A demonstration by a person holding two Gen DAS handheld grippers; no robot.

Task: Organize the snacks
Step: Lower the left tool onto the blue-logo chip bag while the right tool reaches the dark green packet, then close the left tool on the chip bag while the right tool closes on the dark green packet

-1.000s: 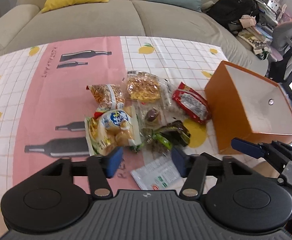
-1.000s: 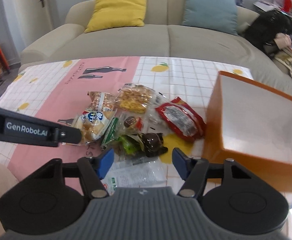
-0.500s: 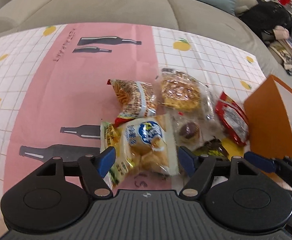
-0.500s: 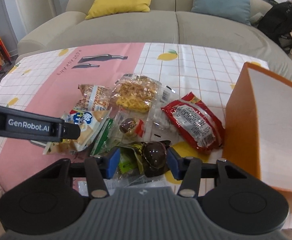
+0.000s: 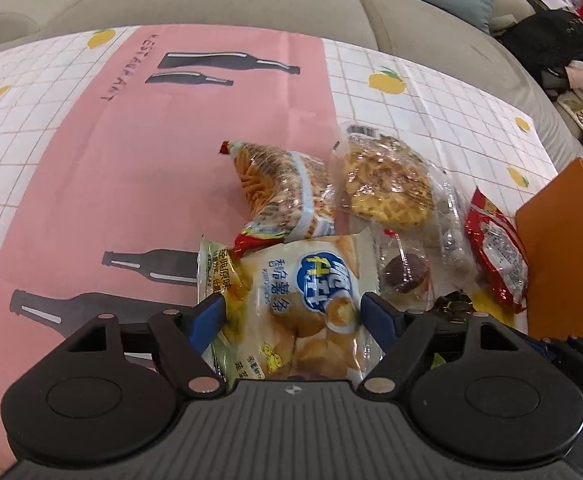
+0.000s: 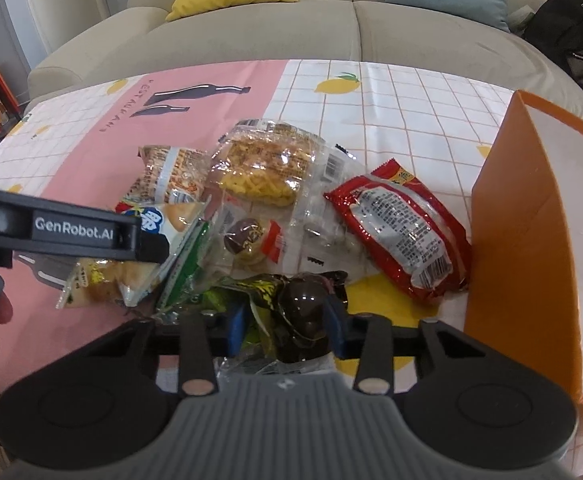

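A: Step in hand?
B: Pick phase, both sides at once. Left gripper (image 5: 291,312) spread wide around the yellow potato-snack bag (image 5: 303,304), blue pads flanking it; contact not certain, no squeeze visible. Right gripper (image 6: 287,326) narrowed onto a dark chocolate-coloured wrapped piece (image 6: 305,316), pads at or very near its sides. Firm hold or not: cannot tell.

A: Where do the goods sit?
B: All in one heap on the lemon-and-bottle tablecloth (image 5: 131,128), just left of the orange box (image 6: 531,248). Box open, white inside, nothing seen in it. Likely the destination.

A: Next move?
B: Probably close fully on each item, lift clear of the heap, carry right to the box. Yellow bag overlaps its neighbours, green packet (image 6: 187,256) tucked under its edge; may drag along. Crinkly film, liable to slip from the pads.

A: Count?
B: One yellow potato-snack bag. One bag of orange sticks (image 5: 287,192). One clear pack of waffle-like biscuit (image 5: 387,188). One red packet (image 6: 403,236). One small clear-wrapped chocolate cake (image 6: 251,240). One dark wrapped piece. One green packet. Further clear wrappers in the heap, count unsure. One box. Grippers: two.
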